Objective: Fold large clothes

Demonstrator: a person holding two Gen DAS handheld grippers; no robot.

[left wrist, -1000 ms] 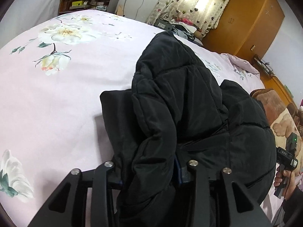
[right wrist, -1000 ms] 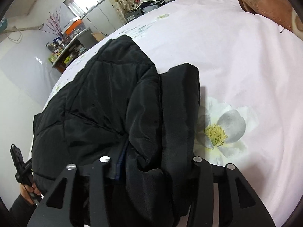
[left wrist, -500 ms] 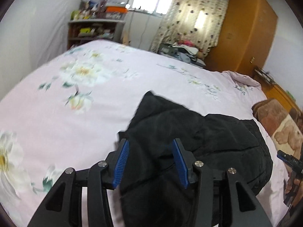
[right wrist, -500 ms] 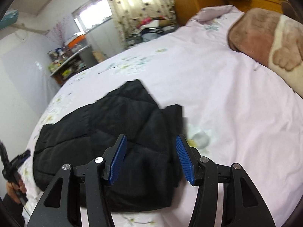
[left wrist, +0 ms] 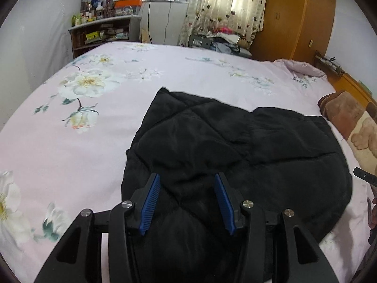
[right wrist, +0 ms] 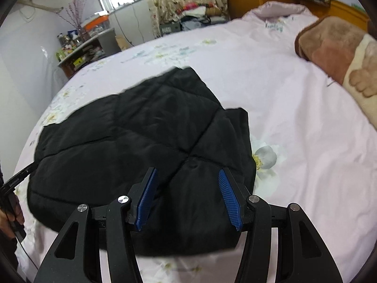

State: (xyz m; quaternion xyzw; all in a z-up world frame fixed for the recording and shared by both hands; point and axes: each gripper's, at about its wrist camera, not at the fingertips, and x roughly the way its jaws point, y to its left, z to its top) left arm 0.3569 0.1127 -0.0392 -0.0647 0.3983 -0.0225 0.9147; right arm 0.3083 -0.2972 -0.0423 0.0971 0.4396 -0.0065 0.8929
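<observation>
A black quilted jacket lies folded in a thick bundle on the pink floral bedsheet. It also shows in the right wrist view. My left gripper is open and empty, hovering just above the jacket's near edge, blue pads apart. My right gripper is open and empty above the jacket's other near edge. Neither touches the fabric that I can see.
A brown plush blanket lies on the bed's side, also in the left wrist view. A cluttered shelf, a curtained window and an orange wardrobe stand beyond the bed. The other gripper's handle shows at the frame edge.
Both grippers let go of the jacket, opened and pulled back and up. The jacket dropped from a lifted heap to lie flat and folded on the bed.
</observation>
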